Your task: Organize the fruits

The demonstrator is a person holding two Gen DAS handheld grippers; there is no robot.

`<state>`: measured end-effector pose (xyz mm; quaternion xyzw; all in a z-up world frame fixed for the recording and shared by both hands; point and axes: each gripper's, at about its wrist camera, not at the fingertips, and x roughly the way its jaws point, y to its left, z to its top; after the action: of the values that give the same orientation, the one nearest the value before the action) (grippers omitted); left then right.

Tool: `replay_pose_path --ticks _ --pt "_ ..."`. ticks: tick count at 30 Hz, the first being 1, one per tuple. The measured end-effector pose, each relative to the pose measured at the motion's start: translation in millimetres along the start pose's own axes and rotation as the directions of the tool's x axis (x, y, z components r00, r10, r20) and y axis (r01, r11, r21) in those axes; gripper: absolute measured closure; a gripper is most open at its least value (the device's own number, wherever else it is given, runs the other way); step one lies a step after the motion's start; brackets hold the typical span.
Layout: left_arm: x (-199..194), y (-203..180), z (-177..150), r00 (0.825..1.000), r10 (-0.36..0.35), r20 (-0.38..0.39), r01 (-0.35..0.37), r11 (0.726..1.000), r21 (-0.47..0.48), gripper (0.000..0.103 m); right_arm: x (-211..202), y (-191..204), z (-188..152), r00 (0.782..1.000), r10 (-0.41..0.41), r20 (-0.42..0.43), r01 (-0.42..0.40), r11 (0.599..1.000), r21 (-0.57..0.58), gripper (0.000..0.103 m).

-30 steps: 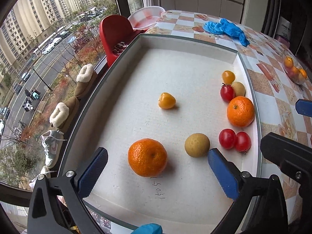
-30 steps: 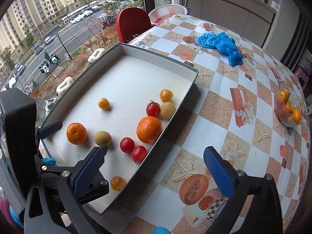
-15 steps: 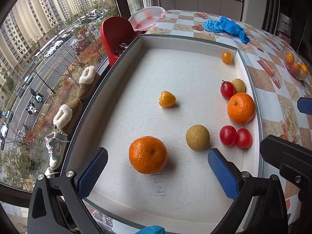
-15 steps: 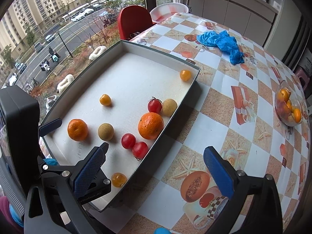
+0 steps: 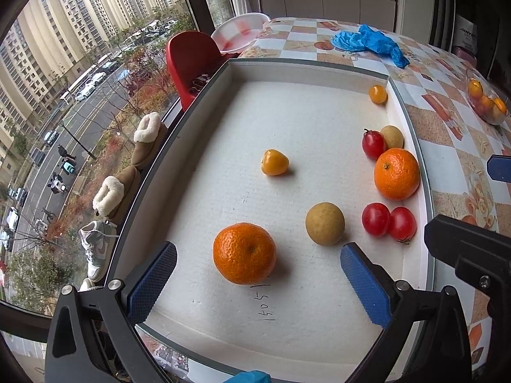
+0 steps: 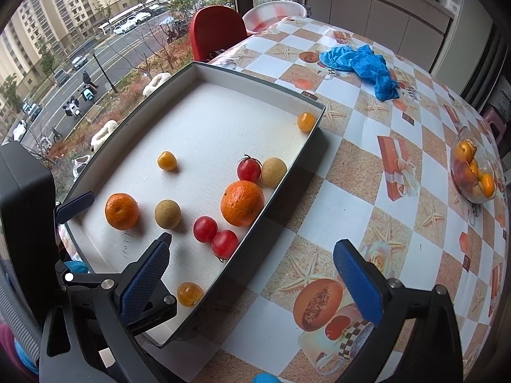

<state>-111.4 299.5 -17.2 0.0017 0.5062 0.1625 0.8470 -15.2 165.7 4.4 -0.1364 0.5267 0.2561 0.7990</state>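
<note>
While I hold both claws spread and empty, the small orange tomato [image 5: 377, 94] has rolled from beside the red tomato [image 5: 373, 143] to the tray's [image 5: 306, 63] far corner at 1 o'clock, where it rests against the wall. My left claw [image 5: 255, 274] hovers at 6 o'clock, framing the near mandarin [image 5: 244, 252]; my right claw [image 6: 252, 274] straddles the tray's counter-side wall. Other fruits lie scattered: a second mandarin [image 5: 396, 173], a longan [image 5: 324, 223], paired red tomatoes [image 5: 388, 221]. I judge sorting barely begun, with one more stray to retrieve.
</note>
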Motion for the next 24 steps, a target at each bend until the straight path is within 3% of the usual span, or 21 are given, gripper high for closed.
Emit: replay_pose_path --ticks 24 --pt "1.5 0.8 -3.0 1.0 0.009 0.003 -0.009 1.0 0.003 0.0 2.3 -0.6 -0.1 1.0 -0.005 -0.01 0.005 1.0 -0.002 0.0"
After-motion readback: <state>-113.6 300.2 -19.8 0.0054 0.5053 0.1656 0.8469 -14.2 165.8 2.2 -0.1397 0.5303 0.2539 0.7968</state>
